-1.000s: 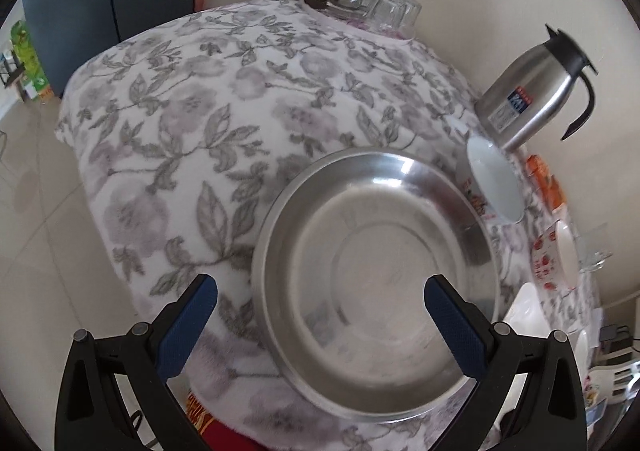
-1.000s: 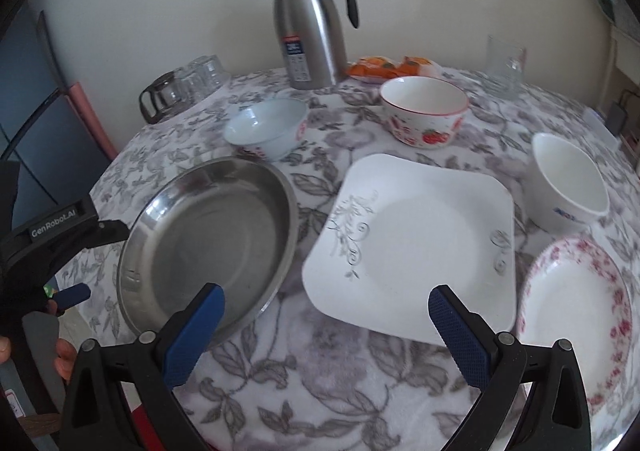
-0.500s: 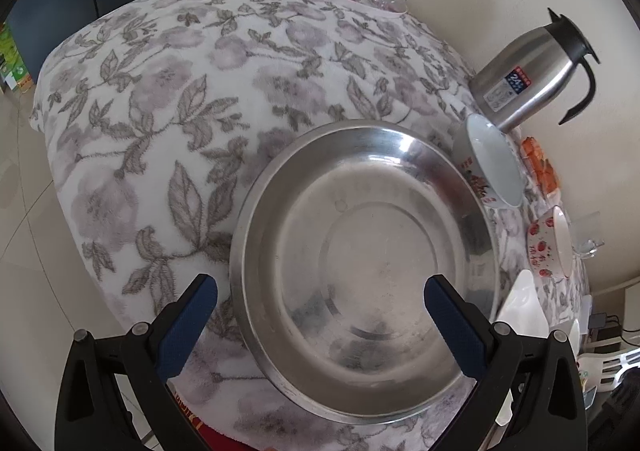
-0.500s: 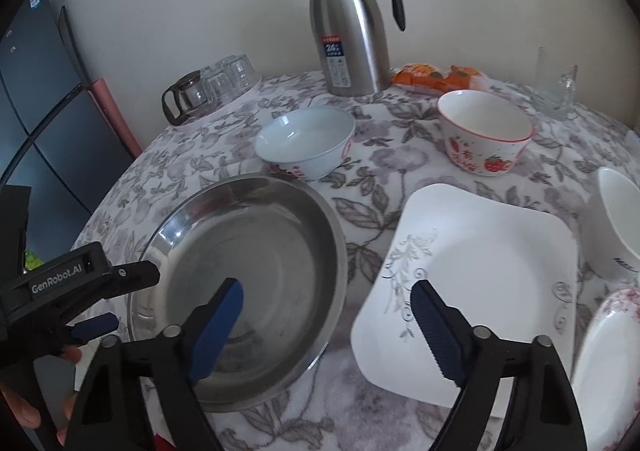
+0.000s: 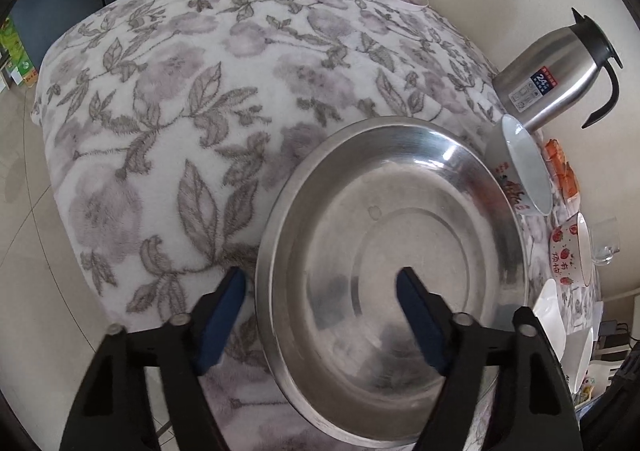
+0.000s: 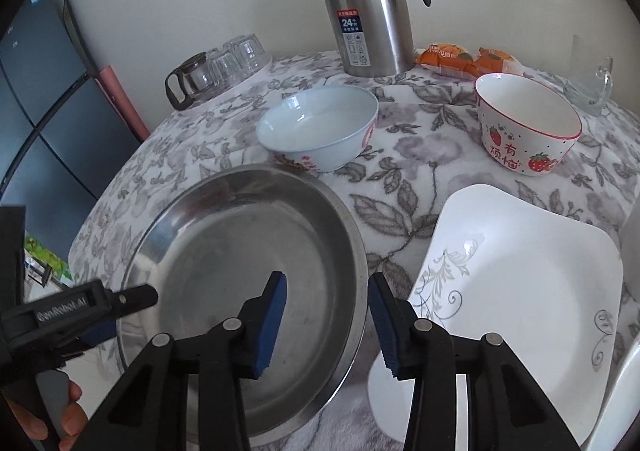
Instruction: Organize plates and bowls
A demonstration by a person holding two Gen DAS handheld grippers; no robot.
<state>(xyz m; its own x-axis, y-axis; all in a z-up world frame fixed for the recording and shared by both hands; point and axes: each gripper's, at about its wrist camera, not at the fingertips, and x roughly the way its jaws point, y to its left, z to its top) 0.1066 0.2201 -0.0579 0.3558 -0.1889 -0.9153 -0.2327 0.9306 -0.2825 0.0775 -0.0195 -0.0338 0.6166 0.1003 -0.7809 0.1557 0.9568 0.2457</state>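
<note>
A large round steel plate lies on the floral tablecloth; it also shows in the right wrist view. My left gripper is open and straddles the plate's left rim, one finger outside, one inside. My right gripper is open, narrower, and straddles the plate's right rim. A white square plate lies to the right. A pale blue bowl and a strawberry bowl stand behind.
A steel thermos jug, glass cups and a glass pot, orange snack packs and a glass stand at the back. The table edge drops to the floor on the left. More white dishes sit at far right.
Both grippers moved in onto the steel plate's rims. Both have narrowed their openings, the right more so. The plate has not visibly moved.
</note>
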